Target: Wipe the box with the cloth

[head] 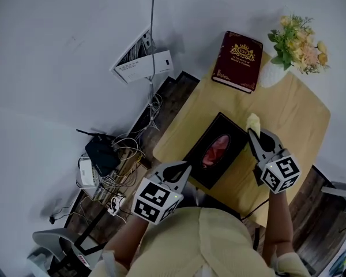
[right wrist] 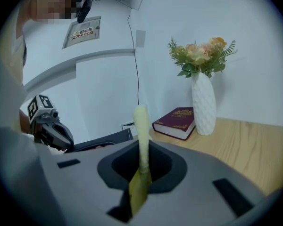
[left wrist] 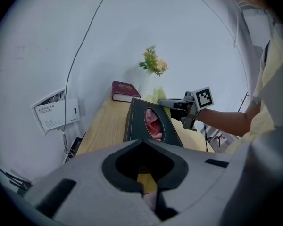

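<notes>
Your right gripper [head: 255, 133] pinches the pale yellow cloth [head: 253, 122] upright at the far corner of the black leather tissue box [head: 197, 157], which lies along the wooden table's [head: 294, 114] near edge, seemingly ready to wipe. Your left gripper [head: 181, 169], jaws pressed together on nothing, hovers by the box's near end, likely to steady it.

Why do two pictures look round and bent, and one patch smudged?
Left gripper view and right gripper view: wide-angle lenses give black round borders and bowed straight edges. Right gripper view: the cloth near the lens looks soft; the smudge was added to hide a face. Head view: dim, flat light.
</notes>
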Available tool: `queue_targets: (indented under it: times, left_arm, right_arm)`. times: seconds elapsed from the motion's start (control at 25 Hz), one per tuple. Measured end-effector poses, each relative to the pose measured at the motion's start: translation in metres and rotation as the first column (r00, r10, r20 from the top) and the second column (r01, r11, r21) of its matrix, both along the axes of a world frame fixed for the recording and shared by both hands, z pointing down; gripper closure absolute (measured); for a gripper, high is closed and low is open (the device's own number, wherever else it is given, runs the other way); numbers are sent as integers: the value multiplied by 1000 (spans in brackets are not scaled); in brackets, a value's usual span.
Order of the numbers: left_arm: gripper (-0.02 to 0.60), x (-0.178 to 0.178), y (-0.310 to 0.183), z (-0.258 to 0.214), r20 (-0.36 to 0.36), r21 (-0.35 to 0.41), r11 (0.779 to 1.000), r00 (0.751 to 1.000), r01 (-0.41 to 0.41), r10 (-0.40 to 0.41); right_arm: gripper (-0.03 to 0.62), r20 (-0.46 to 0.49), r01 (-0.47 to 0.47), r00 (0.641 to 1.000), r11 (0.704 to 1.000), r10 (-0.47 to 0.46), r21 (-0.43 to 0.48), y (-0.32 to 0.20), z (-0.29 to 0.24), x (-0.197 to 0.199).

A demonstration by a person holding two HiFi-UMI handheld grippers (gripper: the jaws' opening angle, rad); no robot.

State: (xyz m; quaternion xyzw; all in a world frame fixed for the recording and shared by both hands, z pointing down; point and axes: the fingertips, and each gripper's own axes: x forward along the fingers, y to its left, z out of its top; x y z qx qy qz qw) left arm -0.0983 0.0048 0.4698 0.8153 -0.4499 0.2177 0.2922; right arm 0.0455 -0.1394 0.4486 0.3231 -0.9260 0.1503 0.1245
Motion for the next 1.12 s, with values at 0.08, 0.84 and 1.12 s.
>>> queue_targets:
  times: [0.08, 0.84, 1.12]
  left_arm:
    - [561, -1, -3, 0, 3, 14, 1000, 1000, 5, -5]
    - [561, -2, -47, -5, 27, 100, 994, 999, -47, 44]
    - [561, -1, -75, -8, 62, 137, 986, 995, -90, 83]
  right_arm:
    - [553, 3, -24, 1000, 1000, 24, -6, 5, 1, 6]
    - [553, -2, -156, 988, 986, 156, -50, 53, 7, 49]
    - [553, 37, -194, 980, 977, 198, -94, 69, 9, 54]
